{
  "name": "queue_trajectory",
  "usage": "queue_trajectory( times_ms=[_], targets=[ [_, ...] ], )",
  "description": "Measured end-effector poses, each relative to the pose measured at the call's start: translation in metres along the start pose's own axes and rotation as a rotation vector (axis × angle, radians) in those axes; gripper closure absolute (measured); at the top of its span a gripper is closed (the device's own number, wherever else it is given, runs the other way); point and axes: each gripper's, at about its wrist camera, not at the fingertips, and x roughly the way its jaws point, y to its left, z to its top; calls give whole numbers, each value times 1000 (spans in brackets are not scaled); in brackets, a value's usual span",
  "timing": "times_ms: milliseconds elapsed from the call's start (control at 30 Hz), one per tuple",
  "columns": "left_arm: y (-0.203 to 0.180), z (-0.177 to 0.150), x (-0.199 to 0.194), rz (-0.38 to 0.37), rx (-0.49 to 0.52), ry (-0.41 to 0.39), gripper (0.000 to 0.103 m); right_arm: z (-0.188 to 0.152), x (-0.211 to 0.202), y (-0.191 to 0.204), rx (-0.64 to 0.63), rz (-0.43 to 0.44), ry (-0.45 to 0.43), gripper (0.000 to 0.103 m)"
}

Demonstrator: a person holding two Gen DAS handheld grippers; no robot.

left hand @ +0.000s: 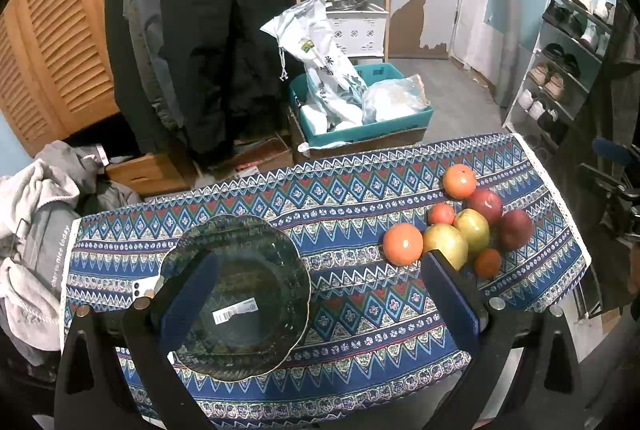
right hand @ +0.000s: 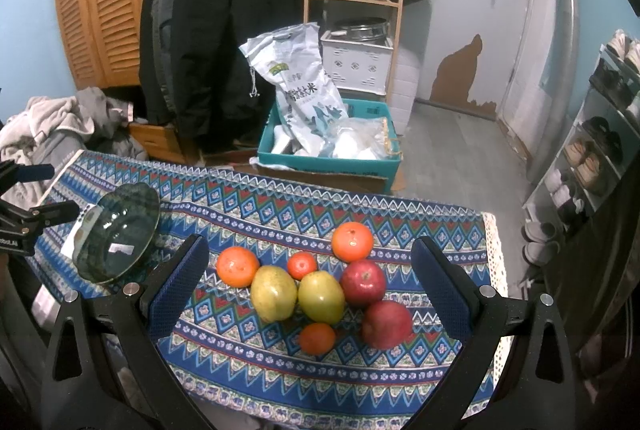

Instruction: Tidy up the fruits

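fruits (right hand: 316, 290) between wide right gripper (right hand: 310, 284) fingers, left gripper (left hand: 316, 304) wide over bowl (left hand: 236, 296)

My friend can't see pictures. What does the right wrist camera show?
The open right gripper hovers over eight loose fruits on a patterned tablecloth: two red apples, two yellow-green pears, two big oranges and two small ones. An empty glass plate sits off to the left, with coats and shelves behind the table.
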Motion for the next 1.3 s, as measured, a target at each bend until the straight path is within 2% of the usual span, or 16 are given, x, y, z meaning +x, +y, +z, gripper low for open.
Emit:
queue_trajectory(
  times_ms=[833,1300],
  targets=[
    [3,0,4,17,-6,17,1,1,-1,-7,7,-6,4,3],
    [-4,0,3,12,29,2,1,1,-2,-12,8,-9,6,3]
  ],
)
